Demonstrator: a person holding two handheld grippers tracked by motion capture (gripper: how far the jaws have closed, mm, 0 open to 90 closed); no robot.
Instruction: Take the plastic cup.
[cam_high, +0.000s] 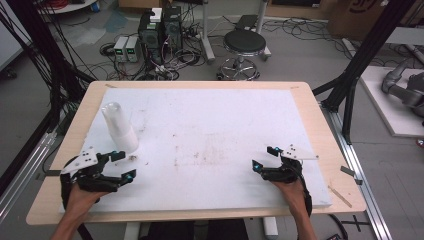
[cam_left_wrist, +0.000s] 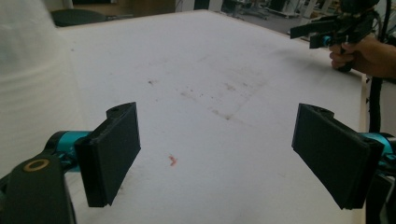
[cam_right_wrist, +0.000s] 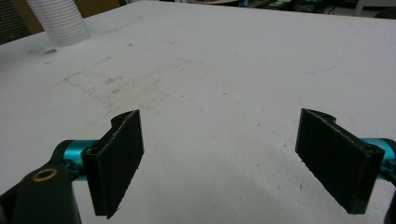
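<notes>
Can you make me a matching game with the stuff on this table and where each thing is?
Things:
1. tall stack of white plastic cups
2. left black two-jaw tool
3. right black two-jaw tool
4. small red speck

Places or states:
A. open, near the table's right edge
B. on the white board in front of the left tool
C. open, right beside the cups
D. upright, far left

Pairs: 1-D, 2-C, 3-A, 4-B

A wooden table (cam_high: 320, 125) carries a stained white board (cam_high: 225, 125), on which a white cup stack (cam_high: 120, 127) stands.
</notes>
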